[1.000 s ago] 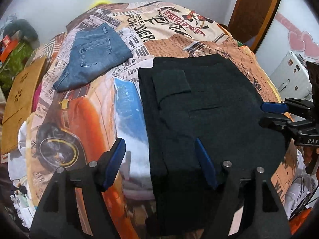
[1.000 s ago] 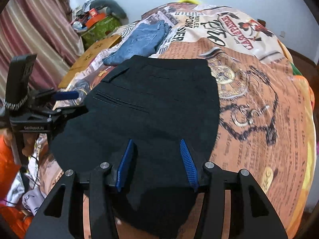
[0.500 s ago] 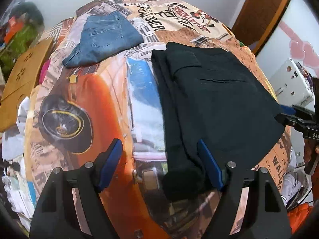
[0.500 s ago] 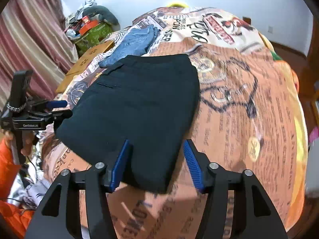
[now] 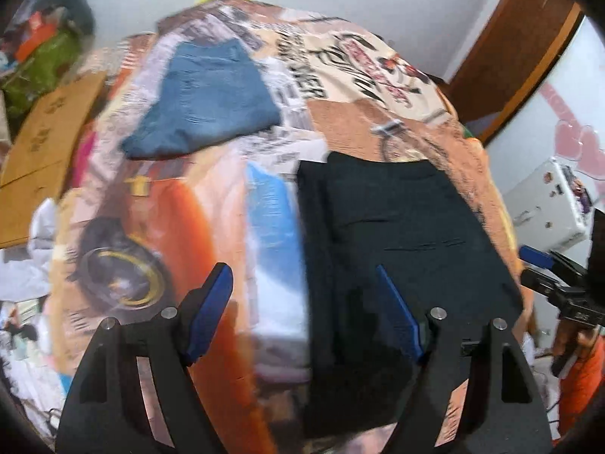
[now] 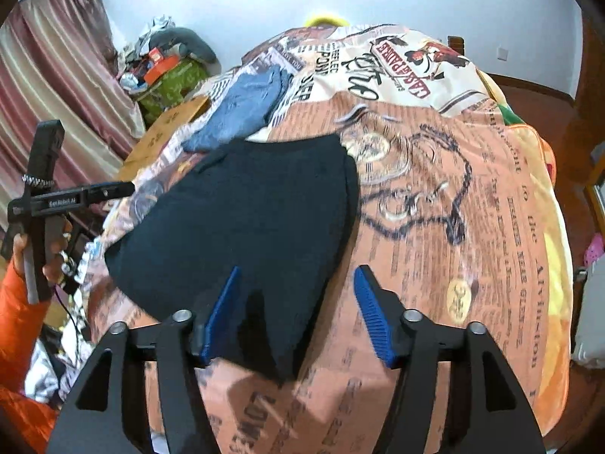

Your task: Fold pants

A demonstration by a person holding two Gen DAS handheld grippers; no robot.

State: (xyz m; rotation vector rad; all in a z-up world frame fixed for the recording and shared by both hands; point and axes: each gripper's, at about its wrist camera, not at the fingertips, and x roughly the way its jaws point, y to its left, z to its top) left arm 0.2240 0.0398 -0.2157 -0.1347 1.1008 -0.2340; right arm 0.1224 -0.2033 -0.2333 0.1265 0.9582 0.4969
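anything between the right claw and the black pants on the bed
Nothing visible. The right claw hangs open just above the near edge of the folded black pants, its jaws having just been opening with nothing gripped. The blue jeans lie farther back, clear of the path.

Motion-blurred bedspread (image 5: 181, 227) print, left wrist view

Bedspread (image 6: 472, 208) right of the folded black pants (image 6: 257, 219): open and unobstructed. Bare strip between pants and folded jeans (image 5: 204, 109): passable. Bed's left edge: flanked by a cardboard sheet (image 5: 41, 151) and piled clutter (image 6: 166, 68). A white box (image 5: 548, 204) stands beside its right edge
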